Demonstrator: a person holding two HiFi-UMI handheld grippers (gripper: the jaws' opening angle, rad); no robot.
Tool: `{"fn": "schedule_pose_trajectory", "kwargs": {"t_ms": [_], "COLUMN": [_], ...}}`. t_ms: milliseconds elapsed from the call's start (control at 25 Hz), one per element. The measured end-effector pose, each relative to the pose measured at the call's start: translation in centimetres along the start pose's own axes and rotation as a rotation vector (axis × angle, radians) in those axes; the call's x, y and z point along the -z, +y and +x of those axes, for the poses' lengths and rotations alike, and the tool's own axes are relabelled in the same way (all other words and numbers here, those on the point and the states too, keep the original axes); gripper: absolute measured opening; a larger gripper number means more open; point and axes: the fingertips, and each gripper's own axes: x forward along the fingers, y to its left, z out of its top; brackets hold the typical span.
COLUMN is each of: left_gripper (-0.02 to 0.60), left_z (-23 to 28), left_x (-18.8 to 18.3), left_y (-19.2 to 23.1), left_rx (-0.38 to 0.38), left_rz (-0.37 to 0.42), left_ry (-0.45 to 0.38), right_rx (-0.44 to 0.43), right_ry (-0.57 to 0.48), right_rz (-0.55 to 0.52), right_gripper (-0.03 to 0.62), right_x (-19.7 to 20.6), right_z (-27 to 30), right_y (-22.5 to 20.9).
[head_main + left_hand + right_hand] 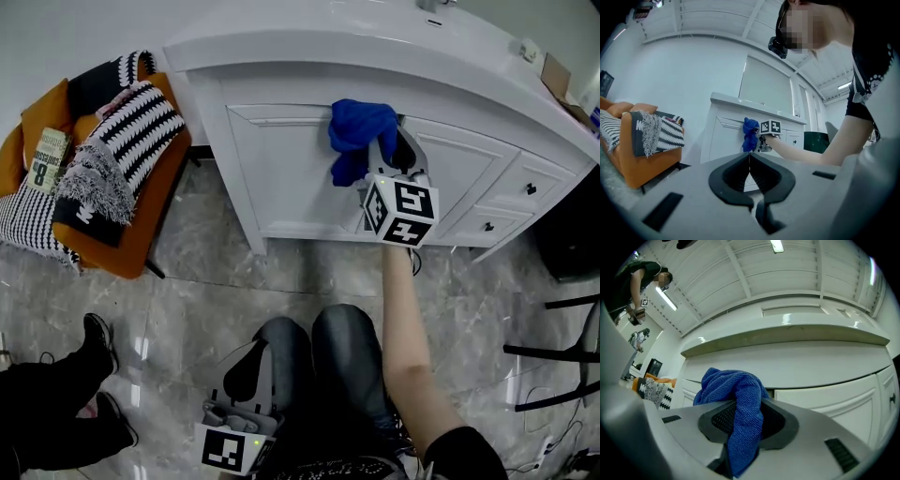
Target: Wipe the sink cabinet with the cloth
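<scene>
**A:** R gripper (738, 423), jaws?

**B:** Clamped on the cloth (733, 387). One fold runs down betw. them and the rest bunches out past the tips. We reckon that's so the wad meets the paint, not the plastic.

**A:** And ahead of the tips?

**B:** Cabinet (811, 364), right in front, just under the counter (787, 333) lip. Cloth looks pressed to the door, but we can't confirm contact.

**A:** L gripper (750, 161)?

**B:** Jaws together, nothing betw. them. Cabinet's well ahead of it. It hangs low by our knee (281, 352), prob. parked clear of the wiping arm.

**A:** Progress?

**B:** Can't judge, no marks on the paint either way.
</scene>
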Motion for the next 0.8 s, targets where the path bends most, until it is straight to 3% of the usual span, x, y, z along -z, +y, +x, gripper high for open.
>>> {"fn": "schedule_pose_trajectory", "kwargs": {"t_ms": [440, 560, 800], "left_gripper": [0.005, 0.005, 0.005], "left_z": [0.1, 0.0, -0.6], "left_x": [1.5, 1.8, 1.6], "left_y": [0.6, 0.8, 1.1], "left_rx": [-0.018, -0.022, -0.039], "left_rz": [-0.029, -0.033, -0.035], "left_ry": [0.028, 0.03, 0.016], "right_rx": [0.011, -0.063, -0.282], "right_ry": [-0.016, -0.055, -0.084], "right_rz": [-0.004, 0.029, 0.014], "right_gripper": [0.124, 0.125, 0.124], "right_x": [-0.4, -1.5, -2.0], "right_z": [-0.4, -1.7, -1.3], "right_y": [0.4, 3.7, 14.1]}}
